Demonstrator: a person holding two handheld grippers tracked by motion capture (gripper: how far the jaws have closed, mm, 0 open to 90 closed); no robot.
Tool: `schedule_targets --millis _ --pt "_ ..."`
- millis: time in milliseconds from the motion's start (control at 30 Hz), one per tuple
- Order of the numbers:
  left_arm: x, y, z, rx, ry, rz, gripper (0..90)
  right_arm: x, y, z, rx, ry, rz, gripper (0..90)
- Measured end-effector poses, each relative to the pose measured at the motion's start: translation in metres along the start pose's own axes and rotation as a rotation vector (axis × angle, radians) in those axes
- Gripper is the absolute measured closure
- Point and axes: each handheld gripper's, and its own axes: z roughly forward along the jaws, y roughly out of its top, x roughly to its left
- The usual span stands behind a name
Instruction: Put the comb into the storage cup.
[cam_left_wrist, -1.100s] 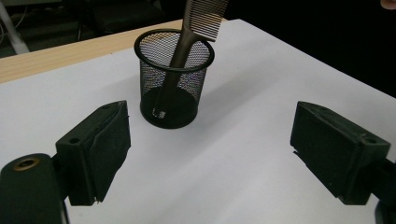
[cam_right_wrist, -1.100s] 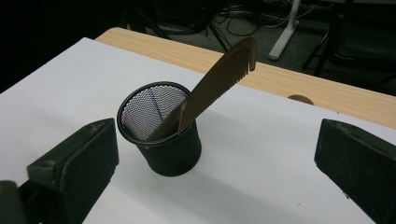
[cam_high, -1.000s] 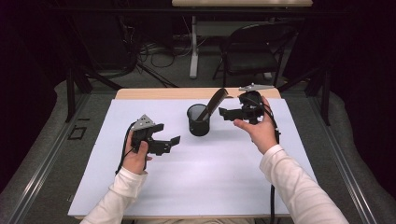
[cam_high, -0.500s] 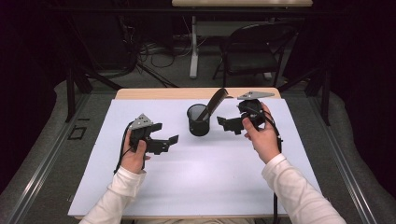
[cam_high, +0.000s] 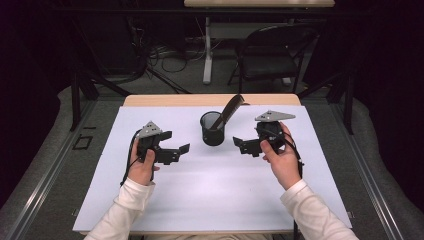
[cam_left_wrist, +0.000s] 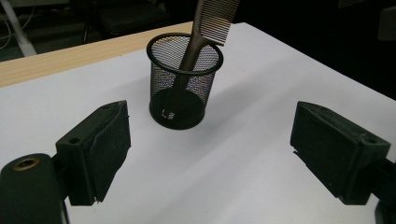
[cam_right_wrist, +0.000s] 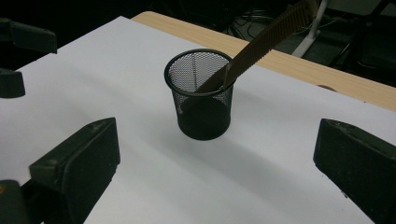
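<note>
Mesh cup (cam_high: 212, 131), black, upright on white sheet (cam_high: 210, 200) near far edge of table (cam_high: 150, 100), between both grippers and apart from each. Comb (cam_high: 229, 110), dark brown, handle down inside cup, leaning on rim, toothed end up and tilted toward person's right.

Left gripper (cam_high: 181, 152) held low over sheet, just left of cup; jaws wide apart, nothing between pads. Seen along own jaws (cam_left_wrist: 210, 149): cup (cam_left_wrist: 184, 79) ahead, centred, comb (cam_left_wrist: 205, 28) slanting out above rim.

Right gripper (cam_high: 242, 146) held right of cup, aimed at it; jaws spread wide, empty. Seen along own jaws (cam_right_wrist: 215, 172): cup (cam_right_wrist: 201, 93) ahead, comb (cam_right_wrist: 266, 37) angled up and right, wooden table edge (cam_right_wrist: 299, 70) beyond.
</note>
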Motion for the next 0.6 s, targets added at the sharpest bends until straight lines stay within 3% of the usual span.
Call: schedule_targets --millis 600 --pt "0.001 0.001 -0.002 -0.003 0.008 0.000 12.3 0.002 -0.040 -0.013 -0.015 -0.018 0.018 1.5"
